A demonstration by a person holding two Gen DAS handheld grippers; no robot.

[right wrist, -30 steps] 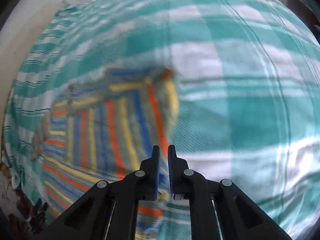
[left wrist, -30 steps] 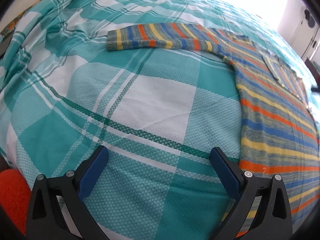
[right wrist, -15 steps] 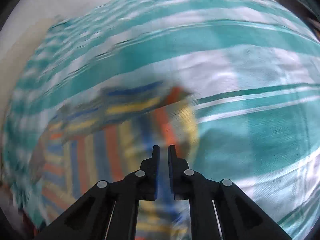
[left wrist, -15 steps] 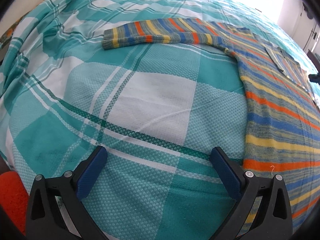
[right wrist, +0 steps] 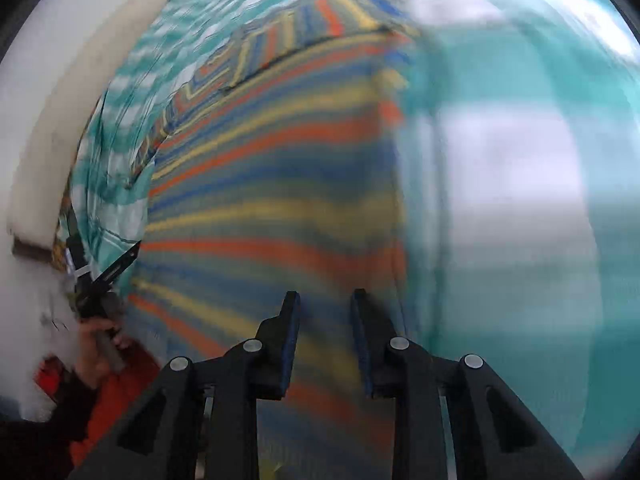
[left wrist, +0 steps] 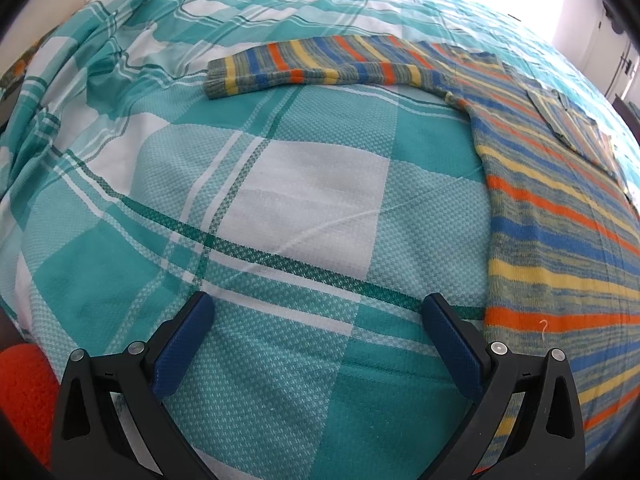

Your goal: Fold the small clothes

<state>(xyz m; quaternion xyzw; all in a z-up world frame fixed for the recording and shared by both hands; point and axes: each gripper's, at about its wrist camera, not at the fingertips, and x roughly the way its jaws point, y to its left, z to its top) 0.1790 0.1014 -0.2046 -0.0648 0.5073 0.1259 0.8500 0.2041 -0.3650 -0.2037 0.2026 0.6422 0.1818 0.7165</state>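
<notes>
now | step: sleeve fold | striped sweater (left wrist: 560,216) flat on plaid bedspread (left wrist: 304,200), right of left gripper (left wrist: 318,316), jaws wide, empty | right gripper (right wrist: 325,308) over sweater body, jaws just been opening, nothing between | next: likely pinch outstretched sleeve (left wrist: 304,65), ahead of left gripper

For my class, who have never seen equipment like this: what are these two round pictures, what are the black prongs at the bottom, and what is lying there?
Each picture comes from a wide-angle camera mounted on hand-held tongs, looking along the two fingers. A person holds one pair in each hand; no robot arm is involved. The left tongs stand wide open, holding nothing, above a teal checked bedsheet. A striped sweater lies flat with one sleeve stretched sideways. The right view is blurred: the right tongs have just been opening above the sweater, with nothing between them.
</notes>
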